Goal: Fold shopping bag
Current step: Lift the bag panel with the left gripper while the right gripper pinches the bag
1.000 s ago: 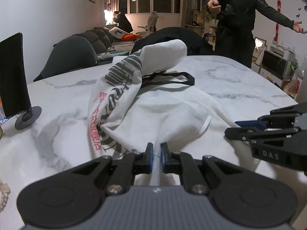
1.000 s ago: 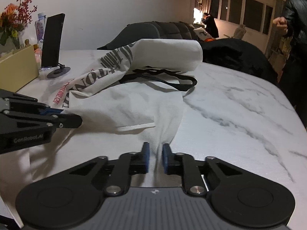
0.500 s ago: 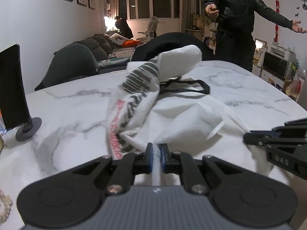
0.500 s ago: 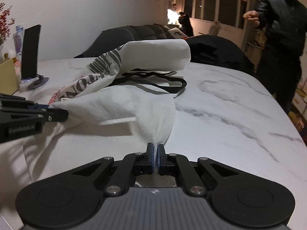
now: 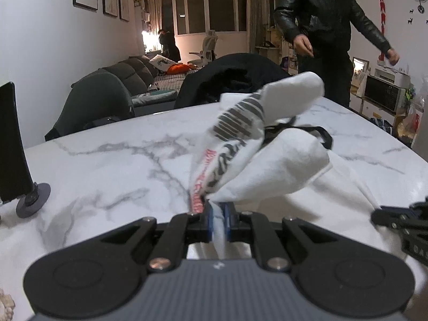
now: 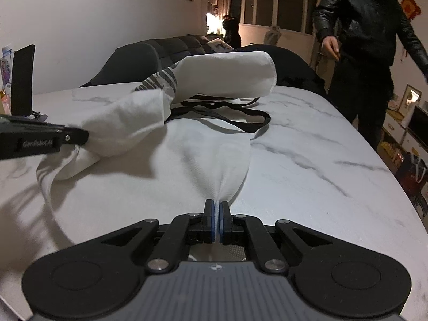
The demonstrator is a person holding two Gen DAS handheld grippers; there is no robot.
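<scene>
The marble table (image 5: 112, 160) is spreading ahead of both pairs of fingers, its near edge cut off below the gripper bodies. Beyond its far edge a person in a dark jacket (image 6: 366, 40) is standing, the head cropped by the top of each view. The white shopping bag (image 6: 203, 160) is lying rumpled on the table, running forward from both fingertips. Its printed lettering is smeared by motion in the left wrist view and cannot be read, and its far end (image 5: 291, 93) is lifting off the table as a rounded fold. The black handles (image 6: 227, 112) are trailing under that fold, partly hidden by cloth. A black stand (image 5: 10, 144) is sitting off to the left of the left fingers, clipped by the frame edge.

The left gripper (image 5: 218, 218) is clamping a bunched edge of the bag between its blue pads, with cloth passing back through them. The right gripper (image 6: 216, 220) is pinching a gathered corner, its pads pressed nearly together on the fabric.

Compared with a second ago, the right fingers have drawn together on cloth that then sat loosely between them, the bag is rising higher and bunching closer to the left fingers, and the person's arms have dropped.
</scene>
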